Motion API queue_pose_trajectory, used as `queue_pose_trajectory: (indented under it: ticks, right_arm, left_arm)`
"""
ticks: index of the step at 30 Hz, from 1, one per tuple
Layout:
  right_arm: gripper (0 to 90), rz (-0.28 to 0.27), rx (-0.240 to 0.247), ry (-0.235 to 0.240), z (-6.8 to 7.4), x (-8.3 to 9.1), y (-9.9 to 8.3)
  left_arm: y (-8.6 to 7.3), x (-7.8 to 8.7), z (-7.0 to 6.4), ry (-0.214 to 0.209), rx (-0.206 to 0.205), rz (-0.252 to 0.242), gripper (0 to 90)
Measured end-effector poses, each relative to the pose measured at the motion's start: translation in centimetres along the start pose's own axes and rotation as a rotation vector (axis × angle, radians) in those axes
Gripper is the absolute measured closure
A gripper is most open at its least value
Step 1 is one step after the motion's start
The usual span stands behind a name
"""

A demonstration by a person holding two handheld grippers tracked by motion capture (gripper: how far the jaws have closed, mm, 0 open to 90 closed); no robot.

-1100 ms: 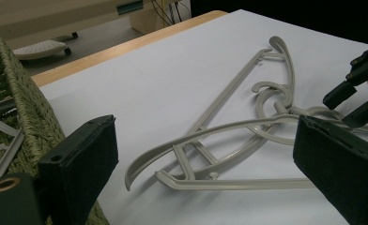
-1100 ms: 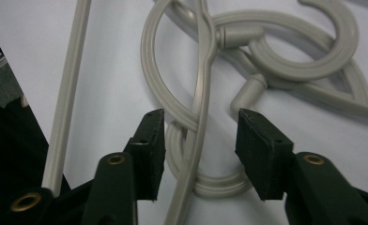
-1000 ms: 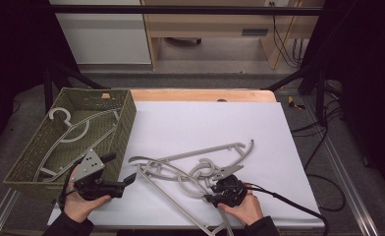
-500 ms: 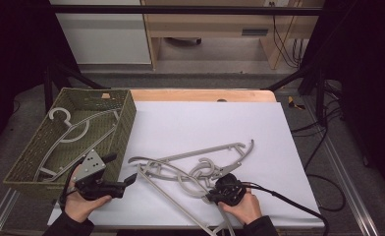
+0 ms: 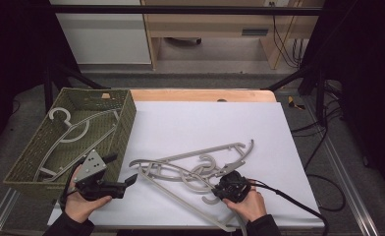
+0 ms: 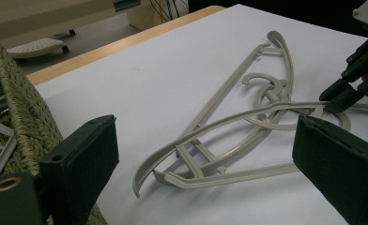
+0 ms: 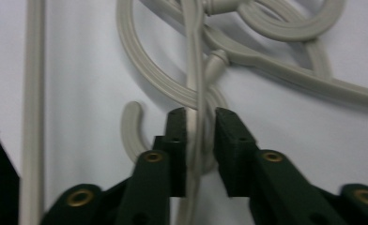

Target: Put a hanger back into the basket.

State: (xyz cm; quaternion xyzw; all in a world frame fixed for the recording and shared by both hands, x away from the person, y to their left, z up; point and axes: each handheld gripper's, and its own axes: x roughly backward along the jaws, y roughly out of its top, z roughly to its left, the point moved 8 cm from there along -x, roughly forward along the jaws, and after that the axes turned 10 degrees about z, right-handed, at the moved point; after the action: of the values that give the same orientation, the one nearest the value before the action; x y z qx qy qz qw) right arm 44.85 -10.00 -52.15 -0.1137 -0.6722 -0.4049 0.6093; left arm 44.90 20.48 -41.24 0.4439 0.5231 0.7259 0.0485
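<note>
Where jaws nearly meet, hanger [image 7: 196, 70] between right gripper [image 7: 200, 136].

Lab-style recording bench, white table [image 5: 205, 123] on a metal frame [image 5: 350, 196], dark curtains on both sides, cables [image 5: 328, 147] right, wooden desk [image 5: 215, 24] far behind

The hangers [image 5: 195, 169] at the right claw [image 7: 200, 123] are pale grey-beige. Both claws are black, the left claw [image 5: 130, 180] too. The desk [image 5: 205, 123] is white with a light wood edge. The woven basket [image 5: 126, 118] beside the left claw is olive green.
</note>
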Motion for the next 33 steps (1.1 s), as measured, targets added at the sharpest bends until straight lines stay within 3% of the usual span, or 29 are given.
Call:
queue_pose_trajectory:
  ticks: [4, 7, 12, 18, 21, 28, 33]
  right_arm:
    - [65.4, 0.009, -0.027, 0.028, -0.2, 0.0, -0.4]
    - [61.7, 0.016, -0.012, 0.018, -0.3, -0.5, -0.4]
    - [68.8, 0.02, -0.013, 0.008, -0.5, -0.6, -0.4]
    - [80.7, 0.003, -0.056, 0.029, -0.9, -0.3, 0.0]
    - [81.1, 0.008, -0.066, 0.048, -1.1, 0.3, 0.1]
    - [81.6, 0.021, -0.07, 0.036, -1.4, 0.5, 0.0]
    - [81.9, -0.04, -0.062, 0.041, -1.5, 2.0, 0.3]
  left_arm:
    - [0.0, -0.1, -0.1, -0.002, -0.002, 0.003, 7.0]
    - [0.0, -0.1, -0.1, -0.005, -0.003, 0.003, 7.0]
    - [-0.1, -0.3, -0.2, -0.01, -0.007, 0.01, 7.1]
    - [-0.2, -0.5, -0.3, -0.014, -0.011, 0.018, 7.5]
    - [-0.2, -0.5, -0.3, -0.014, -0.007, 0.018, 7.6]
    - [-0.3, -0.5, -0.3, -0.016, -0.009, 0.019, 7.8]
    - [-0.3, -0.7, -0.5, -0.018, -0.012, 0.024, 7.8]
